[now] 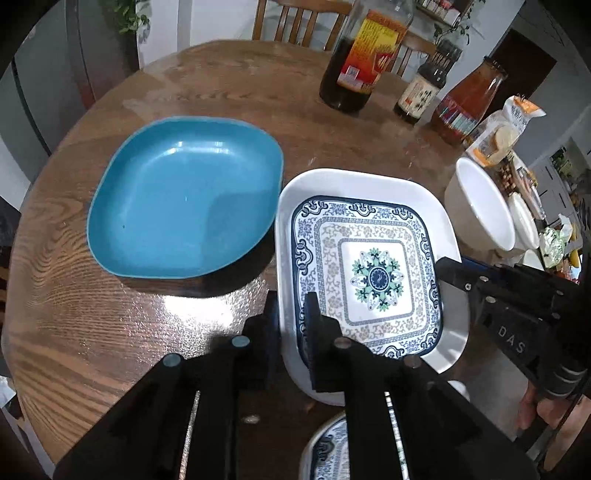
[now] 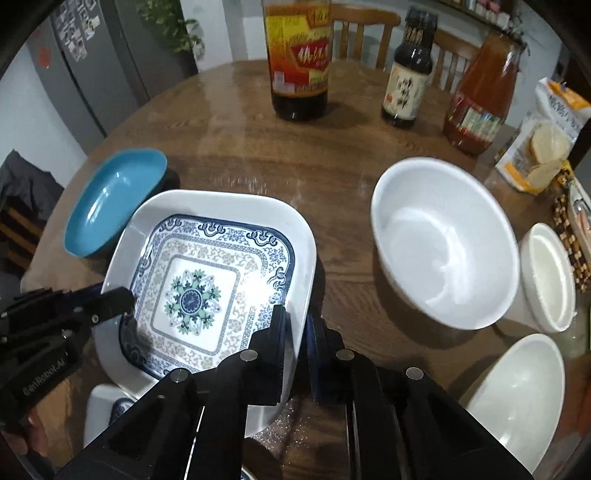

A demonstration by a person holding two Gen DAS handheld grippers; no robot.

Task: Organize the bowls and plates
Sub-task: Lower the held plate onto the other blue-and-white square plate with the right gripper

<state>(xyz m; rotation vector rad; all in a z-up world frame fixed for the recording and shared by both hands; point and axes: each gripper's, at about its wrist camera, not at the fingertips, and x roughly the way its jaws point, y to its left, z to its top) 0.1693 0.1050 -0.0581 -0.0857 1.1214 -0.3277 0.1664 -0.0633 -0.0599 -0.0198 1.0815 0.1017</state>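
A white square plate [image 1: 369, 181] with a blue-patterned square plate [image 1: 369, 273] nested in it is held above the wooden table. My left gripper [image 1: 291, 325] is shut on the white plate's left rim. My right gripper [image 2: 295, 343] is shut on its right rim [image 2: 299, 295]; it shows in the left wrist view [image 1: 458, 273] too. A blue plate [image 1: 184, 199] lies to the left on the table. A big white bowl [image 2: 443, 240] and two smaller white bowls [image 2: 550, 280] [image 2: 517, 398] sit to the right. Another patterned plate [image 1: 325, 450] lies below.
Three sauce bottles [image 2: 299, 59] [image 2: 406, 77] [image 2: 480, 96] stand at the table's far side. A snack bag [image 2: 546, 140] lies at the right edge. Wooden chairs [image 2: 365, 33] stand behind the table, a fridge [image 2: 85, 66] at the far left.
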